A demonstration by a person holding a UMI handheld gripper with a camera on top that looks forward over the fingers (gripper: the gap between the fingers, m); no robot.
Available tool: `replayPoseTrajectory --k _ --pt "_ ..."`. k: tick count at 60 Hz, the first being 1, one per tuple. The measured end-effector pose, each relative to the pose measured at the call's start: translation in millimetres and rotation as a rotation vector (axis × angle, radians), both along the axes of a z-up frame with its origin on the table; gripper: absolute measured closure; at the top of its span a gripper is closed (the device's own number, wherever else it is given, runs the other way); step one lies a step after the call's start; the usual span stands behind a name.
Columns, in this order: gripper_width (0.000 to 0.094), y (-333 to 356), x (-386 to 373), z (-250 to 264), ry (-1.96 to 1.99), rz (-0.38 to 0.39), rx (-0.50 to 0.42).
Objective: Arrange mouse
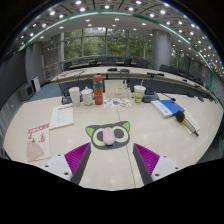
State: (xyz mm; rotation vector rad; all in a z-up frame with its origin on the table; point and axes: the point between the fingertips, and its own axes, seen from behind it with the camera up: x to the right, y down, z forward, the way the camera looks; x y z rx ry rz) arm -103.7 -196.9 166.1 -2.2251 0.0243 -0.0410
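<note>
A pale pink mouse (108, 138) lies on a grey and green cat-shaped mouse pad (92, 132) on the beige table (150, 130). The mouse and its pad sit just ahead of my fingers, centred between them. My gripper (111, 160) is open and empty, its magenta pads (76, 155) spread wide on either side. Neither finger touches the mouse or the pad.
Beyond the pad stand a red bottle (98, 90), a white cup (74, 95) and a green-rimmed cup (139, 93). A blue book (168, 106) and a dark pen-like thing lie to the right. Papers (62, 116) and a pink leaflet (38, 142) lie to the left. Chairs line the far edge.
</note>
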Motion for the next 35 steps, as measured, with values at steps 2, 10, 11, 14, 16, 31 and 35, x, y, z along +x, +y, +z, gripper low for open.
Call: replayPoseTrajectory --k 2,10,11,14,16,31,35 --pt "0.0078 -14.0 -0.7 9.1 -0.002 0.000 0.007" --pt "0.0080 -65.9 -7.2 34.0 -0.008 0.022 0.025" --pt "0.0081 -71.2 -8.0 35.5 -0.010 0.023 0.028" --pt "0.0084 -88.7 -9.5 40.7 -0.008 0.029 0.033" --pt "0.0081 -99.9 -11.2 43.1 0.000 0.033 0.035" --pt "0.0084 -172.2 -16.9 50.4 -0.002 0.081 0.033" --pt "0.0079 -187.0 -19.8 50.3 0.009 0.092 0.023"
